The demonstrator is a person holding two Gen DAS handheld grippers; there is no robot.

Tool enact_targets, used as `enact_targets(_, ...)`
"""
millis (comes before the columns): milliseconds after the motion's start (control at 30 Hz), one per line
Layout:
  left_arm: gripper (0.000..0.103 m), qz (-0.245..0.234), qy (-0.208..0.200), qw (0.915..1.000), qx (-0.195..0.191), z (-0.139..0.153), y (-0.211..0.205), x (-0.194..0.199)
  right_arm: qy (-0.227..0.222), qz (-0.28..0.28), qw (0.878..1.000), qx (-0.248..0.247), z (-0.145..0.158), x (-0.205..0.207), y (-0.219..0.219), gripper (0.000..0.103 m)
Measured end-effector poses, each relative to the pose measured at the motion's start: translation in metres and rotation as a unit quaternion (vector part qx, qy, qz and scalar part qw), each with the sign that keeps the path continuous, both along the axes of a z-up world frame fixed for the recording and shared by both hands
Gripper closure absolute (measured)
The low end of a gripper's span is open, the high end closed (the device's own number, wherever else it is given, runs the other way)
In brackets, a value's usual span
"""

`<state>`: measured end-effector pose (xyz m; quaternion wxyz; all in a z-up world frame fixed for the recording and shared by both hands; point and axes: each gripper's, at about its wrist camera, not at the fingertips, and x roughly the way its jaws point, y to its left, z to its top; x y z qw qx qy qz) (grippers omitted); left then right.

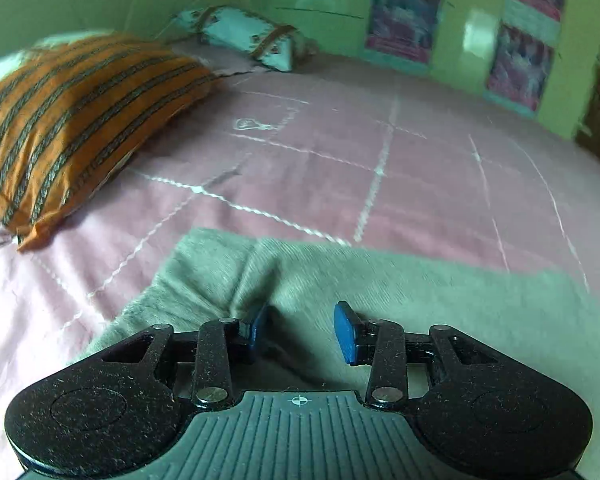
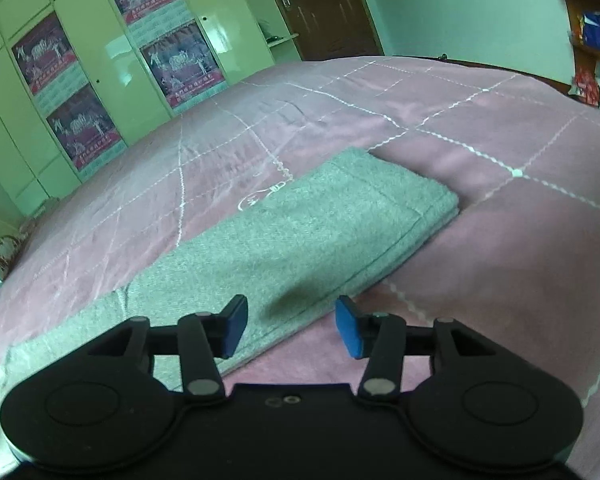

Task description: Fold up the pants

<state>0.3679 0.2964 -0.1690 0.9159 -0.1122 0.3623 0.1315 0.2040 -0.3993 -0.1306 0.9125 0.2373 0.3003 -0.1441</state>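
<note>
Left wrist view: my left fingers (image 1: 302, 330) stand parted, gripping nothing, over a rumpled end of the grey pants (image 1: 380, 304) on the pink bed (image 1: 340, 168); closing here could bunch that ridge. Only this view shows the striped pillow (image 1: 72, 128).

Right wrist view: my right fingers (image 2: 292, 326) are apart, empty, straddling the pants' near edge (image 2: 300, 236); only here the neat folded end shows.

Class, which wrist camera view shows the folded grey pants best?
The right wrist view: the folded grey fabric pants stretch away across the pink quilted bedspread, far end visible. The left wrist view shows only a rumpled, blurred section near its gripper.
</note>
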Motion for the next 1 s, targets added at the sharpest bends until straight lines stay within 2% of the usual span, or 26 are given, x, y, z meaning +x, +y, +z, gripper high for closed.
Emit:
enact_targets(67,0.064,0.006,-0.016,0.9998,-0.008,0.017,-0.005,-0.002,-0.003,-0.005,1.0,0.01,0.0,0.002,-0.003,0.061)
enact_targets(133,0.064,-0.029,-0.041,0.9987,0.008,0.033,-0.027,-0.008,-0.004,-0.002,1.0,0.004,-0.001,0.005,-0.001,0.059)
enact_targets(200,0.064,-0.067,-0.02,0.9975,-0.006,0.028,-0.041,-0.002,0.0,0.0,1.0,0.001,-0.006,0.007,0.001,0.057)
enact_targets(267,0.064,-0.104,0.02,0.9941,0.024,0.008,-0.057,0.011,0.002,-0.004,1.0,0.0,-0.009,0.009,0.005,0.056)
enact_targets(300,0.064,-0.103,0.043,0.9926,0.047,-0.009,-0.058,0.019,0.001,-0.005,1.0,0.0,-0.01,0.009,0.005,0.055)
enact_targets(333,0.064,-0.096,0.033,0.9941,0.037,-0.021,-0.05,0.021,0.001,-0.005,1.0,-0.001,-0.01,0.009,0.006,0.054)
enact_targets(367,0.064,-0.08,0.019,0.9966,0.012,-0.023,-0.044,0.021,0.002,-0.004,1.0,-0.002,-0.009,0.01,0.007,0.053)
enact_targets(433,0.064,-0.06,0.018,0.998,-0.01,-0.013,-0.044,0.02,-0.002,0.002,1.0,-0.006,-0.004,0.009,0.005,0.053)
enact_targets(500,0.06,-0.054,0.013,0.9985,0.0,-0.002,-0.055,0.011,-0.012,0.004,1.0,-0.01,0.001,0.006,0.002,0.054)
enact_targets(567,0.041,-0.063,0.0,0.998,0.004,0.007,-0.064,0.002,-0.016,-0.002,1.0,-0.017,0.004,0.004,-0.002,0.054)
enact_targets(633,0.034,-0.068,-0.004,0.9975,0.018,0.008,-0.074,-0.006,-0.028,-0.007,0.999,-0.023,0.007,0.005,-0.004,0.054)
enact_targets(733,0.034,-0.075,0.02,0.9963,0.037,-0.005,-0.08,-0.008,-0.046,-0.005,0.998,-0.038,0.013,0.011,0.001,0.054)
enact_targets(833,0.034,-0.071,0.018,0.9965,0.04,-0.006,-0.081,-0.012,-0.056,-0.003,0.998,-0.019,0.018,0.016,0.003,0.053)
enact_targets(1000,0.033,-0.074,0.024,0.9958,0.047,-0.005,-0.085,-0.009,-0.059,0.003,0.998,-0.017,0.02,0.019,0.002,0.052)
